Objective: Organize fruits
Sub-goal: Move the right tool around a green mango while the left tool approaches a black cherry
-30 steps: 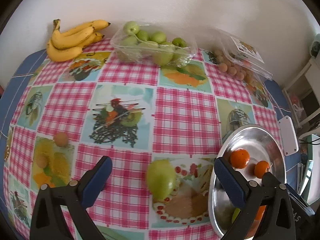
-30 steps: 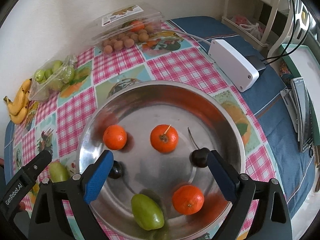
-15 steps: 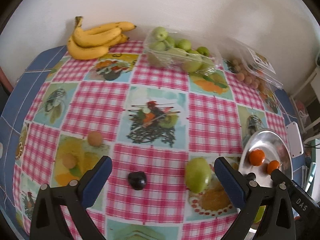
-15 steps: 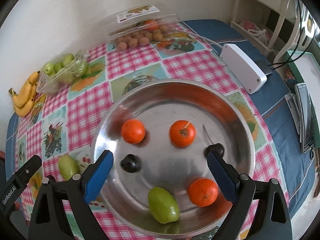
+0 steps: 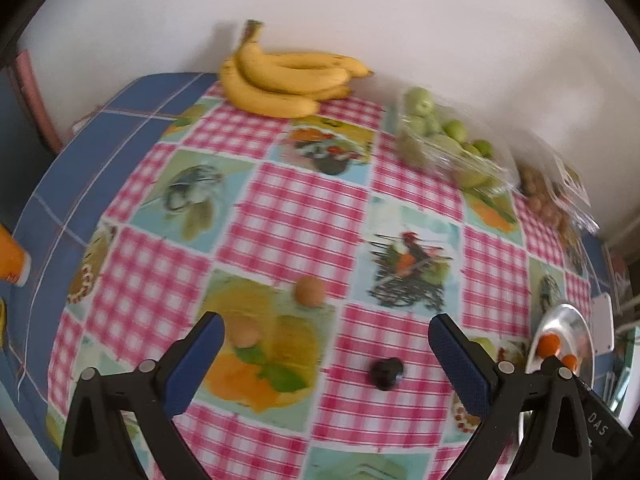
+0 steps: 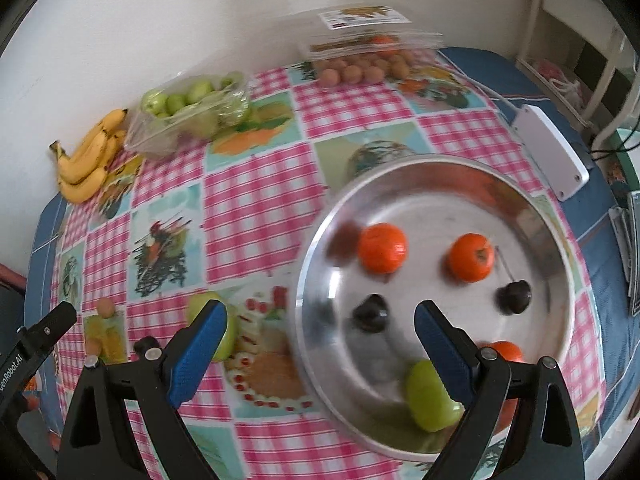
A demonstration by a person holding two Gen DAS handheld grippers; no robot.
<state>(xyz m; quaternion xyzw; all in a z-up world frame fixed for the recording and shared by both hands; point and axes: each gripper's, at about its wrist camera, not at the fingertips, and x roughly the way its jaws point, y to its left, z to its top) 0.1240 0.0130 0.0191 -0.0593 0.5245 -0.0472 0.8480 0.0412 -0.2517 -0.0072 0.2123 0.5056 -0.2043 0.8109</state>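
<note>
left gripper (image 5: 326, 360) was spread wide, nothing between the jaws, touching nothing. it pointed steeply down at the tablecloth (image 5: 296, 216). dark plum (image 5: 386, 372) lay on the cloth inside the jaw gap, closer to the right jaw and a little nearer the camera than the tips. roughly round, so no long axis to line up on. two small brown fruits on that side: one (image 5: 245, 334) just beside the left jaw tip, one (image 5: 309, 290) further out past the tips.

right gripper (image 6: 320, 340) was also spread wide and empty, hanging over the near-left rim of the steel bowl (image 6: 516, 196). bowl already held three oranges, two dark plums and a green pear (image 6: 430, 396). loose pear (image 6: 210, 330) sat on the cloth just left of the bowl, partly hidden behind the right gripper's left jaw. long axis unclear from here.

my read: the plum is the left hand's pick, since it's already bracketed and the right hand is well off over the bowl. move needs a small shift toward the plum to centre it, then drop and close. the loose pear is nearer the right gripper.

bananas (image 5: 288, 80), green fruit pack (image 5: 448, 140) and brown fruit box (image 6: 360, 54) sat along the wall, untouched.
</note>
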